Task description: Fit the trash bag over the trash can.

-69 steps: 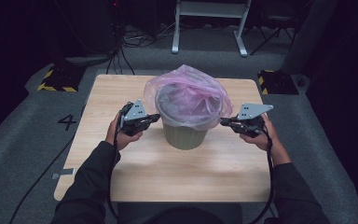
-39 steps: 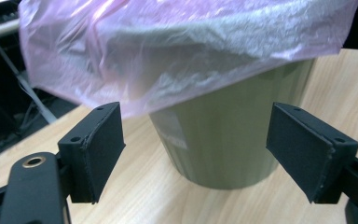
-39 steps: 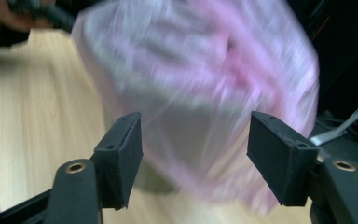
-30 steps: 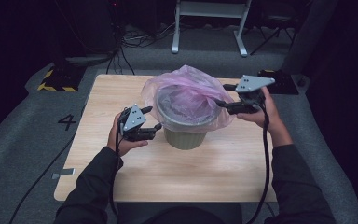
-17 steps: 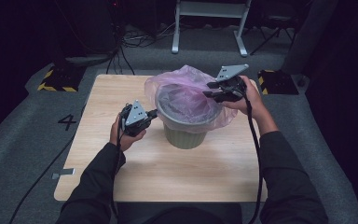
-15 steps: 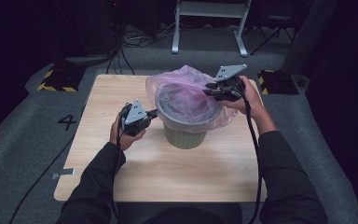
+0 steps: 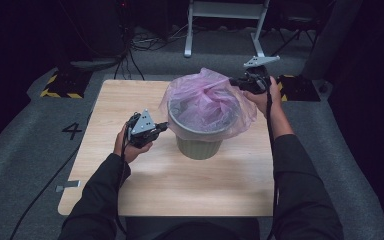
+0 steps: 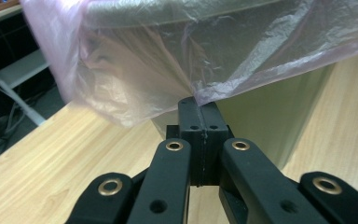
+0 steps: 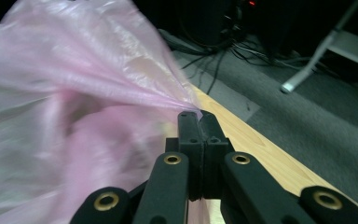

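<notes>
from where i stand at the table [image 7: 130, 100], the one legible mark is a dark numeral "4" [image 7: 73, 131] on the grey floor [image 7: 25, 150], at about nine o'clock from the table's left edge. nothing else carries readable text, label or brand.

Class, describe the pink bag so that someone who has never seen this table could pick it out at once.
Find the wooden table. Near its middle stands a pale green bin. The pink bag is the thin, see-through liner draped over the bin's rim, the only crinkled film there.
</notes>
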`<action>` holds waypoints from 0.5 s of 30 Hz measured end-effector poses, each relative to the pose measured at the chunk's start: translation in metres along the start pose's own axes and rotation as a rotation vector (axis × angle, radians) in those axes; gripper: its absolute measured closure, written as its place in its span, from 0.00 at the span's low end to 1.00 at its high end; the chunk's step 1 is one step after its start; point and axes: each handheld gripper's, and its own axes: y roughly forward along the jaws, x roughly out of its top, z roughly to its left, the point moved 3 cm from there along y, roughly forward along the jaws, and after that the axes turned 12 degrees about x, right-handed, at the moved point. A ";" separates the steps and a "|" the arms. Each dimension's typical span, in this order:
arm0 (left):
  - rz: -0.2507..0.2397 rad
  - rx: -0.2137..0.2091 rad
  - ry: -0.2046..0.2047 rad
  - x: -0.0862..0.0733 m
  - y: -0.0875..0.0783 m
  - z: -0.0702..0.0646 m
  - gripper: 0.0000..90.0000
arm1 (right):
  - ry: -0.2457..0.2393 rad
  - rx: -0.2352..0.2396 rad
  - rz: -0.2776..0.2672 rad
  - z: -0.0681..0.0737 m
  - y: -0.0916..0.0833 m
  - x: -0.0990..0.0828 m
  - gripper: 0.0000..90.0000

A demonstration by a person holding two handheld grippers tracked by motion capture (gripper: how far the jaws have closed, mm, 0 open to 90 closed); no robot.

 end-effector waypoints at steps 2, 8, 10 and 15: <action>0.006 -0.004 0.006 -0.002 -0.002 0.000 1.00 | 0.019 -0.014 0.008 -0.006 0.004 -0.002 1.00; 0.029 -0.025 0.028 -0.012 -0.011 0.000 1.00 | 0.103 -0.042 0.039 -0.025 0.023 -0.017 1.00; 0.034 -0.033 0.026 -0.016 -0.014 0.000 1.00 | 0.127 -0.032 0.036 -0.028 0.028 -0.020 1.00; 0.009 -0.024 0.034 -0.021 -0.024 -0.001 1.00 | 0.149 0.003 0.049 -0.028 0.041 -0.031 1.00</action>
